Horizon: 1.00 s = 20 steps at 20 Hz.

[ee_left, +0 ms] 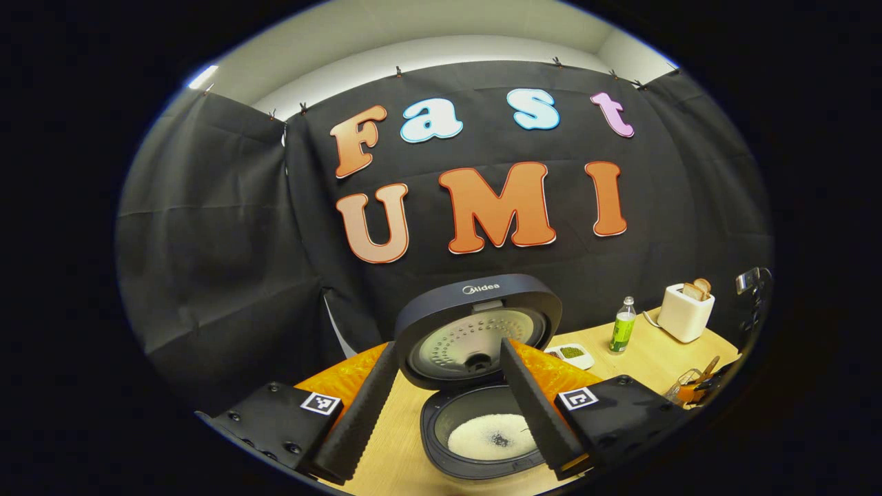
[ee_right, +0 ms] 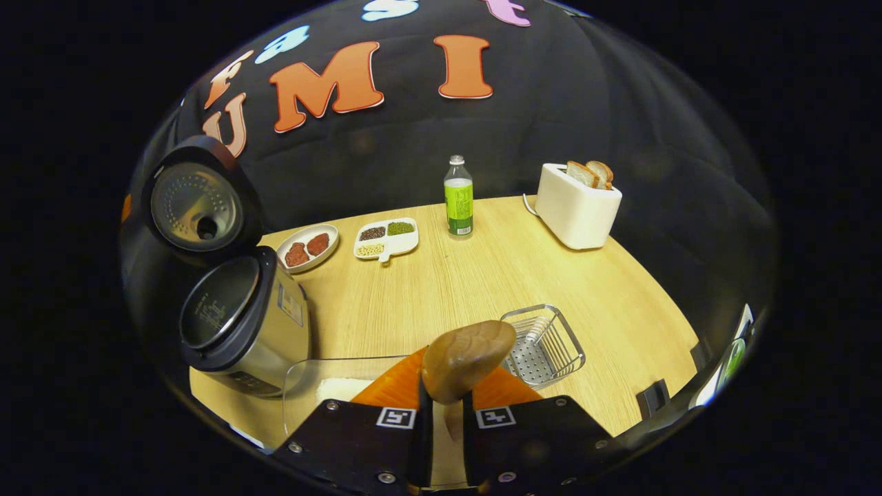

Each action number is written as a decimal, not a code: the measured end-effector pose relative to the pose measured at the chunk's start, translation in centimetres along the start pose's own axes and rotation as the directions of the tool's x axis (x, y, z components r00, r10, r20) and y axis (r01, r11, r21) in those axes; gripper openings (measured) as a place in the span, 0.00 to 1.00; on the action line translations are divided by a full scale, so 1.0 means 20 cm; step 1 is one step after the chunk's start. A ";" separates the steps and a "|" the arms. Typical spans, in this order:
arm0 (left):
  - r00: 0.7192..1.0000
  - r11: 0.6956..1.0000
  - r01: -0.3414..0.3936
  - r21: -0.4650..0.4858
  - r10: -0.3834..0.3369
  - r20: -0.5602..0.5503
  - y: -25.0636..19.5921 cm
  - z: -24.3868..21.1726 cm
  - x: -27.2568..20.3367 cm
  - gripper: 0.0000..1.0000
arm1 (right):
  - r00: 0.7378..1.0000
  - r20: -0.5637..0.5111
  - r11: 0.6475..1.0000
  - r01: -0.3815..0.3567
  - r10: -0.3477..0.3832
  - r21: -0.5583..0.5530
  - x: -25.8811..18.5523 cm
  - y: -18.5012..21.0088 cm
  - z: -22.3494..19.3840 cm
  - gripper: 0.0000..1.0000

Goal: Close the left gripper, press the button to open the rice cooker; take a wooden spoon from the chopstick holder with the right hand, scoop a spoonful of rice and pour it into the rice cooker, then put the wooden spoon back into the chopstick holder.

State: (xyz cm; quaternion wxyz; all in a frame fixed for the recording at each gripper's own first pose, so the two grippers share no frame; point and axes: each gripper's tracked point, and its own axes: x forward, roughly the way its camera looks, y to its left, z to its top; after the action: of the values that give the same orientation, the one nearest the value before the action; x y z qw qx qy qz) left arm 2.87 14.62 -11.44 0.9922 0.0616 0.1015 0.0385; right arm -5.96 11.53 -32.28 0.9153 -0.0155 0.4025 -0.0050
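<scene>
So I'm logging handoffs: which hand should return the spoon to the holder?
Right. Its tool already grips the wooden spoon, with the wire holder just beyond. The left tool hangs open over the rice cooker.

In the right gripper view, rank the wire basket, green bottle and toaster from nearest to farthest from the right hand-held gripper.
From the right hand-held gripper, which holds the wooden spoon:
1. Wire basket: just ahead, slightly to the right on the table.
2. Green bottle: far across the table, near centre.
3. Toaster: far right corner; close to the bottle's range, so that order is uncertain.
</scene>
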 end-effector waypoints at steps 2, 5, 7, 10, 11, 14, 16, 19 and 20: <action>1.000 1.000 0.011 0.014 -0.011 0.005 0.01 0.01 0.01 0.91 | 0.998 0.042 0.999 0.038 -0.037 -0.024 0.03 0.00 0.01 0.16; 1.000 0.999 0.027 0.028 -0.027 0.011 0.01 0.01 0.02 0.91 | 0.991 0.112 0.993 0.086 -0.077 -0.076 0.05 0.00 0.01 0.16; 0.999 0.999 0.031 0.038 -0.032 0.010 0.01 0.01 0.02 0.91 | 0.985 0.152 0.987 0.101 -0.082 -0.123 0.06 0.02 0.00 0.15; 0.999 0.999 0.038 0.039 -0.037 -0.004 0.01 -0.02 0.03 0.91 | 0.980 0.185 0.983 0.106 -0.078 -0.148 0.06 0.04 0.00 0.16; 0.999 0.999 0.040 0.036 -0.039 -0.011 0.01 -0.03 0.03 0.91 | 0.980 0.182 0.986 0.100 -0.075 -0.132 0.05 0.05 -0.01 0.16; 0.999 0.999 0.043 0.027 -0.043 -0.029 0.01 -0.06 0.04 0.91 | 0.992 0.094 0.989 0.096 -0.085 -0.113 0.10 -0.01 -0.14 0.15; 0.999 0.999 0.039 0.025 -0.039 -0.033 0.01 -0.06 0.05 0.91 | 0.995 0.081 0.996 0.071 -0.066 -0.061 0.10 0.00 -0.17 0.14; 0.999 0.999 0.039 0.022 -0.038 -0.039 0.01 -0.07 0.07 0.91 | 0.995 0.073 0.996 0.077 -0.075 -0.032 0.09 -0.01 -0.19 0.14; 0.998 0.999 0.039 0.021 -0.038 -0.043 0.00 -0.07 0.08 0.91 | 0.994 0.075 0.997 0.080 -0.078 -0.025 0.10 -0.01 -0.18 0.14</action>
State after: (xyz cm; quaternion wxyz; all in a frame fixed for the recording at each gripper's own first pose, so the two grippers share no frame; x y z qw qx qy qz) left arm 4.07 15.01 -13.05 0.9896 0.0697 0.1242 0.0195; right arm -7.30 11.23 -36.15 0.9283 -0.0442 0.3675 -0.0349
